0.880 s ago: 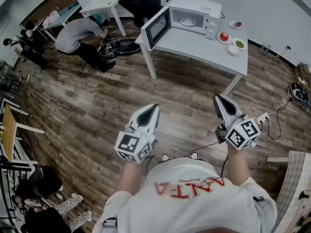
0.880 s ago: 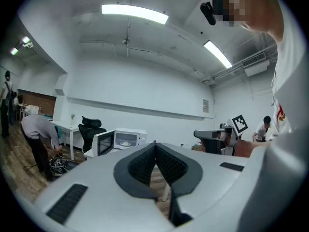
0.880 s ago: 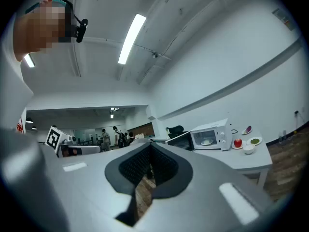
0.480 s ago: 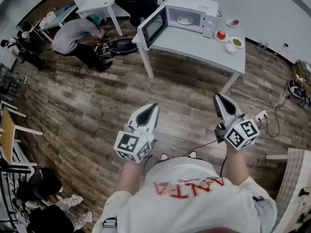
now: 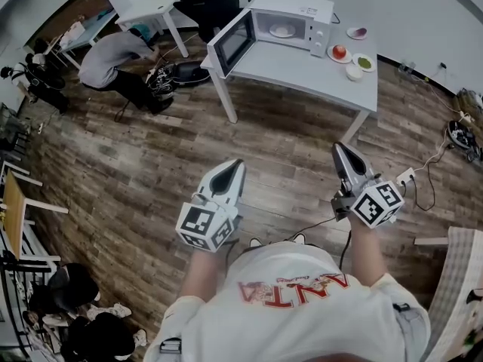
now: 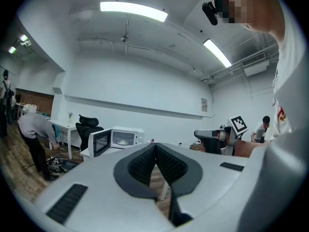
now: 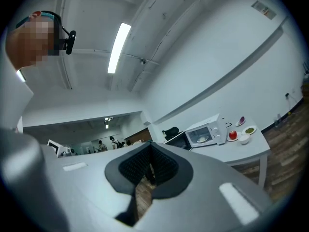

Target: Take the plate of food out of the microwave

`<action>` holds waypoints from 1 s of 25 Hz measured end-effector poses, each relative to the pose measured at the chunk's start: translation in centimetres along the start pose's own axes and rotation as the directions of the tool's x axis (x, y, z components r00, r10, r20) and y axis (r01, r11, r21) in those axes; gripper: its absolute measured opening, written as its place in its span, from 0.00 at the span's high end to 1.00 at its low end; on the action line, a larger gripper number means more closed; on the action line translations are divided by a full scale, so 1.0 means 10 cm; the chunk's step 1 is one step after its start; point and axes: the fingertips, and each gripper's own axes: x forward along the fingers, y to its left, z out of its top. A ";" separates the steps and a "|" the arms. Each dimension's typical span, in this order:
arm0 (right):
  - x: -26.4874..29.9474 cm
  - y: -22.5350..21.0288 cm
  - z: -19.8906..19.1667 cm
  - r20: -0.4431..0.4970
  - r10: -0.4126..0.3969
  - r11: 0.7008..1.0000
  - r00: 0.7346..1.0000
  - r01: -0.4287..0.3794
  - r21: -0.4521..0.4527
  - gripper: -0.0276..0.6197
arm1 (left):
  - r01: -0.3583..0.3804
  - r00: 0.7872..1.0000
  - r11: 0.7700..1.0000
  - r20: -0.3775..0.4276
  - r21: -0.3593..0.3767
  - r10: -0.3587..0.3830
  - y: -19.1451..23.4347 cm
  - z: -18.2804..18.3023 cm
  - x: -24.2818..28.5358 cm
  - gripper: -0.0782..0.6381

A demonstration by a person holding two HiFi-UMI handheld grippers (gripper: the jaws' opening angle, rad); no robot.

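The left gripper [image 5: 238, 166] and right gripper [image 5: 338, 149] have their jaws pressed together and empty; left unopened, they would likely shove the white plate of food [image 5: 282, 30] deeper into the far white microwave [image 5: 300, 10].

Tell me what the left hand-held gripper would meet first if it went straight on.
Nothing close: the way looks free up to the white table, probably beside the microwave; depth is unclear.

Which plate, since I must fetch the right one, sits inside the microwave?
The white plate of food inside the open microwave; the other dishes stand outside, on the table beside it.
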 end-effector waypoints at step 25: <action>-0.21 -1.27 -0.15 -0.039 -0.017 0.991 0.999 0.022 0.133 0.95 | 0.031 0.994 0.999 -0.103 -0.011 -0.032 -0.44 -0.32 1.11 0.88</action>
